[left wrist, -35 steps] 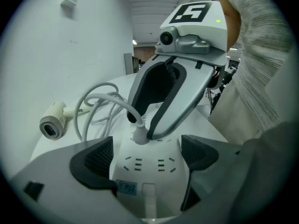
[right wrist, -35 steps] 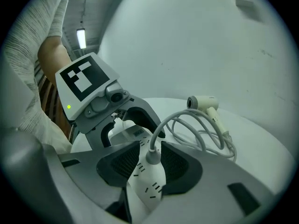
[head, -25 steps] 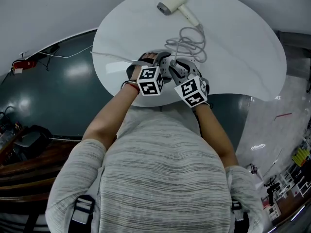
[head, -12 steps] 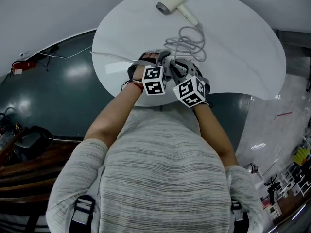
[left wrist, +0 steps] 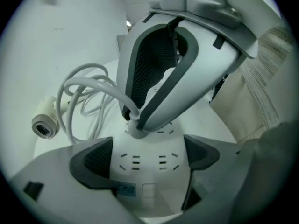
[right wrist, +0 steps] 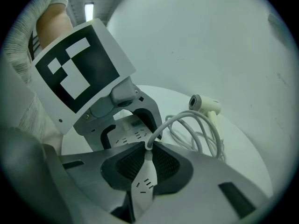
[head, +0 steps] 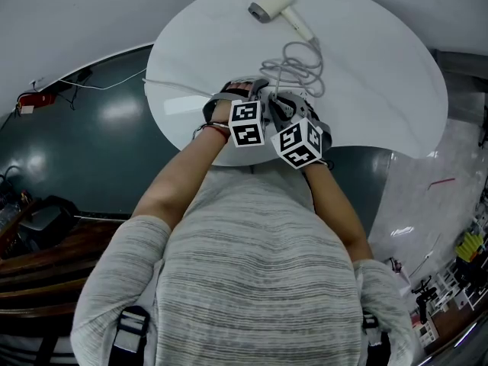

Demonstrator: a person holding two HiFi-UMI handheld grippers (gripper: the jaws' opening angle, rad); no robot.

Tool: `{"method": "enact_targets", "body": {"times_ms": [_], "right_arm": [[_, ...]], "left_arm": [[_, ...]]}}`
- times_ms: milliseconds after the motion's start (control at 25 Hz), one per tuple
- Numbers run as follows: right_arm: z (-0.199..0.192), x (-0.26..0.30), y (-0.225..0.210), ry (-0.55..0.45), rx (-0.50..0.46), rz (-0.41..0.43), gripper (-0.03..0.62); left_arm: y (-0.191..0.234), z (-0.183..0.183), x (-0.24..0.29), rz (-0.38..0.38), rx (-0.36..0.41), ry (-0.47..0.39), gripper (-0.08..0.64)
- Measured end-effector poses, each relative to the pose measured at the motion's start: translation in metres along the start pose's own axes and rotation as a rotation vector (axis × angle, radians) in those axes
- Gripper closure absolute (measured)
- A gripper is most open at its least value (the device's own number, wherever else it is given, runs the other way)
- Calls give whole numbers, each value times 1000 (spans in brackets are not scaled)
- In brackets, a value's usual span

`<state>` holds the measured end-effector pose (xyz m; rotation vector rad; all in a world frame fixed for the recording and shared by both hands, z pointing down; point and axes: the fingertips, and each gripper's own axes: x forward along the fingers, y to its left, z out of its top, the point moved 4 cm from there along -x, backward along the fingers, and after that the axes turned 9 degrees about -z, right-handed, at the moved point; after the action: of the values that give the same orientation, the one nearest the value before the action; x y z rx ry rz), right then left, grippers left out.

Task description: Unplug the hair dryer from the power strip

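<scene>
A white power strip (left wrist: 148, 164) lies near the front edge of the round white table (head: 381, 90). My left gripper (left wrist: 145, 157) is shut on the strip, one dark pad on each long side. The hair dryer's plug (left wrist: 134, 129) sits in a socket at the strip's far end. My right gripper (right wrist: 147, 164) comes down over the plug (right wrist: 145, 169), its jaws closing with the pads against it. The grey cord (head: 301, 67) runs in loose loops to the white hair dryer (head: 272, 4) at the table's far side. In the head view both grippers (head: 263, 101) hide the strip.
The table's front rim is right below my hands. Around it is dark green floor (head: 91, 143), where a thin white cable (head: 99, 88) leads to a small red thing (head: 29, 101) at the left. Clutter stands at the lower left and lower right.
The two marker cubes have tilted toward each other and now stand closer together. The hair dryer and its cord have not moved.
</scene>
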<state>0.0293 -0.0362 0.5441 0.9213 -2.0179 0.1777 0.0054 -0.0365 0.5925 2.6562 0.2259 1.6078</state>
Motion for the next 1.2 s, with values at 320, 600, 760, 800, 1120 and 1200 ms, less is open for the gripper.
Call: {"method": "enact_targets", "body": {"times_ms": [320,600,760,800,1120,1200], "right_arm": [[3,0,-6,39,65,24,532],[2,-5,-1,58,20,-1,537],[6,-2,-10,71,126,40,535],[7,-2,-11,74,135,41,535],[5,-6,-6,93,69,18,537],[7,-4,-12,100,155,49,537]], "left_arm": [[0,2,0,-5,-5,-5,97],[0,2,1,-12,-16,11,97],[0,3,0,-6,-27,4,97],[1,3,0,-3,-35,4,97],[0,4,1,-9,-31,11,95],[1,4,1,-6,-37,7,95]]}}
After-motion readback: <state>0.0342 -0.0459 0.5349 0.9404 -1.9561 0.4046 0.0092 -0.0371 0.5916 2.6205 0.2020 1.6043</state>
